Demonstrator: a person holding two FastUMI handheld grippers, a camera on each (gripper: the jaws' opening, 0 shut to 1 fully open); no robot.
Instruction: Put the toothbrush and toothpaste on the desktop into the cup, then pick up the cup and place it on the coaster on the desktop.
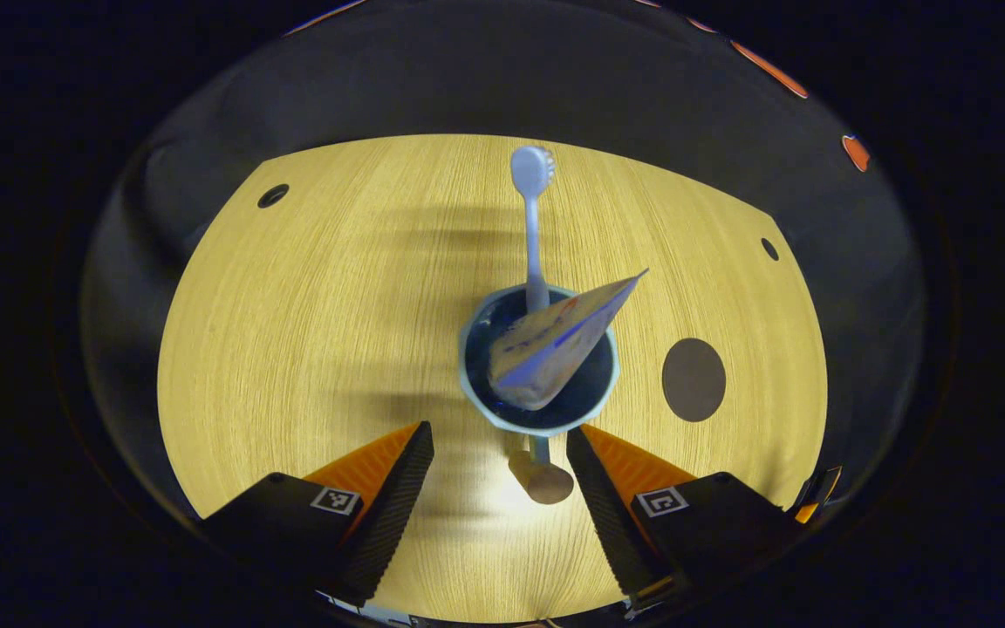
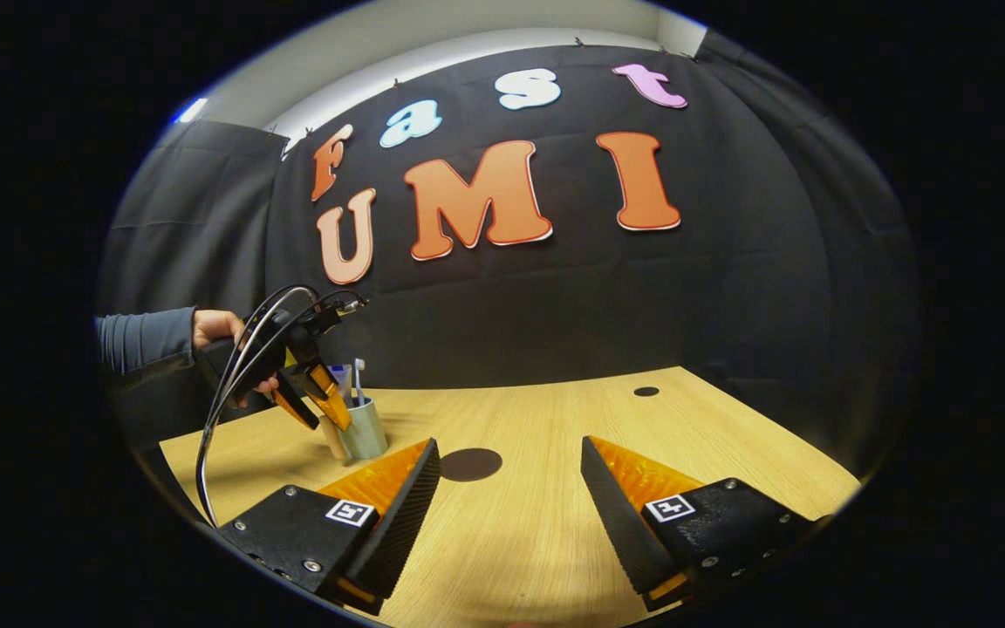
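We are hovering over the wood-grain worktop (image 1: 311, 349) with the left hand-held gripper (image 1: 500, 453) spread wide, its ridged fingers flanking the cup's wooden handle (image 1: 542, 478) without touching it. The round cup (image 1: 540, 359) is standing beside the flat dark coaster (image 1: 693, 379), holding the crimped toothpaste tube (image 1: 559, 344) and slim toothbrush (image 1: 533, 218). Our right hand-held gripper (image 2: 509, 475) is also gaping wide, holding nothing.
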